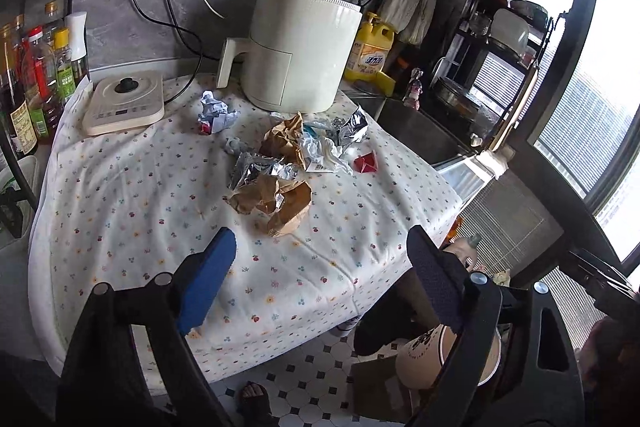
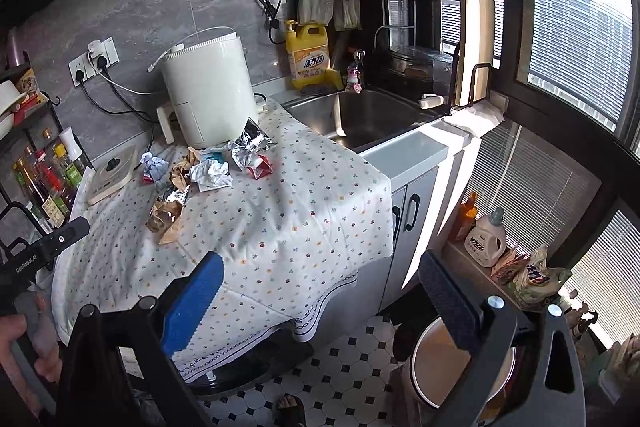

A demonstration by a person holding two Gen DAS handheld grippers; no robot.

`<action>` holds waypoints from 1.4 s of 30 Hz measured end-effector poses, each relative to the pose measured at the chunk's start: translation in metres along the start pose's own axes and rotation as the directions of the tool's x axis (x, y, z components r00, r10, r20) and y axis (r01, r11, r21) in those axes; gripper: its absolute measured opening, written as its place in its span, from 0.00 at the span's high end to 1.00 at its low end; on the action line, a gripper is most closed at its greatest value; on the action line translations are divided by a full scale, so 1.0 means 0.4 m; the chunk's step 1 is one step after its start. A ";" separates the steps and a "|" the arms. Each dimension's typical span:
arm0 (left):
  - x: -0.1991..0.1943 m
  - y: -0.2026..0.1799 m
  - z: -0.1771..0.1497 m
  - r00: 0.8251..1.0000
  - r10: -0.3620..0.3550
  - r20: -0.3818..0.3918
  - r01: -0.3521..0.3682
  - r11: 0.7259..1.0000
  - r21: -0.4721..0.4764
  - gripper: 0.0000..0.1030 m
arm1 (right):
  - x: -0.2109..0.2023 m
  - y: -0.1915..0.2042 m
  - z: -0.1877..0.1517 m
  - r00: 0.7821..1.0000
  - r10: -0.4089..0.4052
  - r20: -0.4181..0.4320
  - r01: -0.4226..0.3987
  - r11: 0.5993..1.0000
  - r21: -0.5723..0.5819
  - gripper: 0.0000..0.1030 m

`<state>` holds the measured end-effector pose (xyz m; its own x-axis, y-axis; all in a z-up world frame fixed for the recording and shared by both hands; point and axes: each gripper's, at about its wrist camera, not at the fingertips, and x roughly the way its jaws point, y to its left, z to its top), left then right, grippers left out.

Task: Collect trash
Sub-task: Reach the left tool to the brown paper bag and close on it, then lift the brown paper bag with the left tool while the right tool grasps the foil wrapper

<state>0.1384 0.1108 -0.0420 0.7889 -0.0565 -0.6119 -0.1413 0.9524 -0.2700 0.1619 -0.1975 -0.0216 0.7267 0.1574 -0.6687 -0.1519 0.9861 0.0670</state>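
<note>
1. Kitchen corner with a grey stone-look wall, a steel sink (image 2: 372, 115) by the window, and a black-and-white tiled floor (image 2: 352, 359) below.
2. Flower-print tablecloth (image 1: 132, 195) covers the counter and hangs over its front edge; the trash sits on it toward the back.
3. White air fryer (image 1: 296, 47) stands at the rear, touching the pile's far side, with a flat white induction cooker (image 1: 124, 103) well to its left.
4. What looks like a round bin (image 2: 444, 367) with a pale rim stands on the floor near the cabinet, partly hidden behind the right gripper's finger.
5. Left gripper (image 1: 316, 267) hovers over the cloth's front part, jaws wide apart and holding nothing; the right gripper (image 2: 324, 299) is likewise spread and unloaded, off the counter's corner.
6. Crumpled brown paper bag (image 1: 276, 201) is the nearest piece of trash, with foil wrappers (image 1: 260, 171) touching it, white crumpled paper (image 1: 324, 151) behind, and a blue-white paper ball (image 1: 216, 113) apart to the left.
7. Small red wrapper (image 1: 366, 163) lies alone just right of the pile.
8. Risks, as I judge them: pinching the cloth with a bag would drag the whole pile; the tangled foil and paper may come up together and drop bits short of the bin; the red wrapper could be nudged off the edge.
</note>
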 end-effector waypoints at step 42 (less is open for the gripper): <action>0.216 0.363 0.126 0.989 0.031 -0.143 -0.034 0.999 -0.015 0.88 | 0.497 0.478 0.121 0.938 0.264 -0.226 -0.289 0.953 -0.085 0.08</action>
<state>0.2162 0.2594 -0.0968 0.6905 -0.0688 -0.7200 -0.1770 0.9491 -0.2604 0.3096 0.0251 -0.1058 0.4897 0.3962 -0.7766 -0.4120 0.8902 0.1944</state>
